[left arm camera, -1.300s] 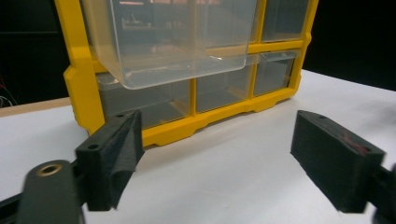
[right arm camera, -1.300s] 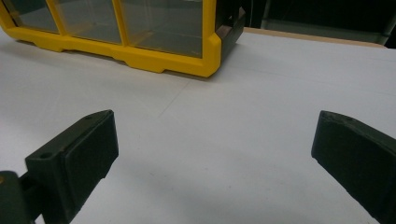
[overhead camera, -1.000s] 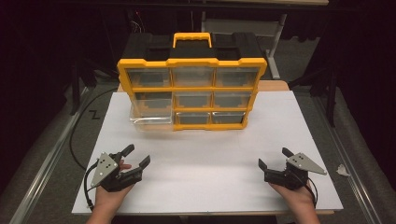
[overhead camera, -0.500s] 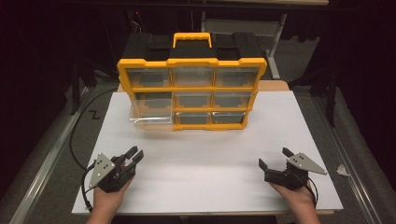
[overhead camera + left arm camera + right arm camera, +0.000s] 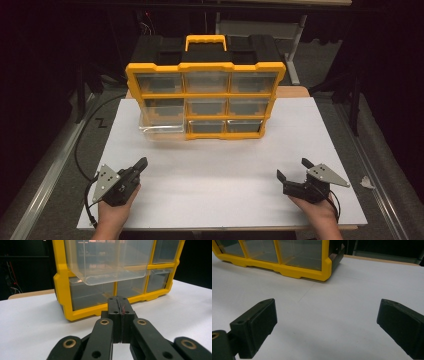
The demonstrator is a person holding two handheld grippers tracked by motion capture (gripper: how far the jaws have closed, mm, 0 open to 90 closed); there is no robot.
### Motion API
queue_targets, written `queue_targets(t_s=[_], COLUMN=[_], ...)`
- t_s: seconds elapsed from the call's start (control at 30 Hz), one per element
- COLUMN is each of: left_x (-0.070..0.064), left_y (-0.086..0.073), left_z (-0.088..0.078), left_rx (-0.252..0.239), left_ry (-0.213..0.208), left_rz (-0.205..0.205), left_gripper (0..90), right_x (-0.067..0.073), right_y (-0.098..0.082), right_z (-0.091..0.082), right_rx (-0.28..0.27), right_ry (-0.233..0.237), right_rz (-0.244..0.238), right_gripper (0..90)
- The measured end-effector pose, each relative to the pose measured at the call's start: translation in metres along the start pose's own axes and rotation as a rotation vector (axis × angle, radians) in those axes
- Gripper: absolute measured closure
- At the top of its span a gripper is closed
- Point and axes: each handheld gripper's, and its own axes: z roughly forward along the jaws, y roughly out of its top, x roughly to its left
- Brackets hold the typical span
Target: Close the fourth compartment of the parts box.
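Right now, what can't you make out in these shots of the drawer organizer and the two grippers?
- Drawer contents: the organizer fronts are glary in the high view, so I cannot tell whether they hold anything.
- Pulled-out drawer: cut off by the top edge in the left gripper view.
- Organizer's back: hidden behind its own body.
- Small white scrap at the table's right: too small to identify.

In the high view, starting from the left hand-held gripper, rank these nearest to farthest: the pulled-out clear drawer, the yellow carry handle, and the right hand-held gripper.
1. Pulled-out clear drawer, ahead of the left hand-held gripper, at the organizer's lower left.
2. Right hand-held gripper, across the white board at the near right.
3. Yellow carry handle, on top of the organizer, at the far side.
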Motion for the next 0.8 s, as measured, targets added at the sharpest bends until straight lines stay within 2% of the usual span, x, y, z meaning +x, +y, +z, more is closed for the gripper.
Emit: queue_targets(t_s=[0.33, 0.43, 0.5, 0.6, 0.63, 0.67, 0.7, 0.8], left_x=[0.0, -0.001, -0.0013, -0.0023, -0.0029, -0.0029, -0.0034, -0.0075], left_y=[-0.0003, -0.0005, -0.0011, -0.0015, -0.0004, -0.0004, 0.0009, 0.0031], left_z=[-0.0003, -0.0004, 0.0005, 0.001, 0.0012, 0.0012, 0.002, 0.0038], left_rx=[0.011, 0.011, 0.021, 0.024, 0.021, 0.021, 0.029, 0.025], left_ry=[-0.002, 0.007, 0.019, 0.029, 0.022, 0.022, 0.003, 0.0], left_rz=[0.001, 0.011, 0.017, 0.028, 0.005, 0.005, -0.019, -0.008], left_gripper=[90.0, 90.0, 89.7, 89.6, 89.7, 89.8, 89.8, 90.0], right_x=[0.0, -0.0001, -0.0003, -0.0007, -0.0007, -0.0007, -0.0005, -0.0009], right_y=[0.0011, 0.0013, 0.0012, 0.0016, 0.002, 0.002, 0.0019, 0.0006], right_z=[-0.0019, -0.0024, -0.0018, -0.0022, -0.0028, -0.0028, -0.0026, -0.0017], right_rx=[-0.005, -0.008, -0.007, -0.015, -0.02, -0.02, -0.018, -0.007], right_ry=[-0.002, -0.003, 0.0, -0.002, -0.008, -0.008, -0.007, -0.009], right_rz=[-0.004, -0.003, 0.004, 0.008, 0.006, 0.006, 0.005, 0.002], right_gripper=[6.0, 5.4, 0.8, 0.8, 0.8, 0.8, 0.8, 0.8])
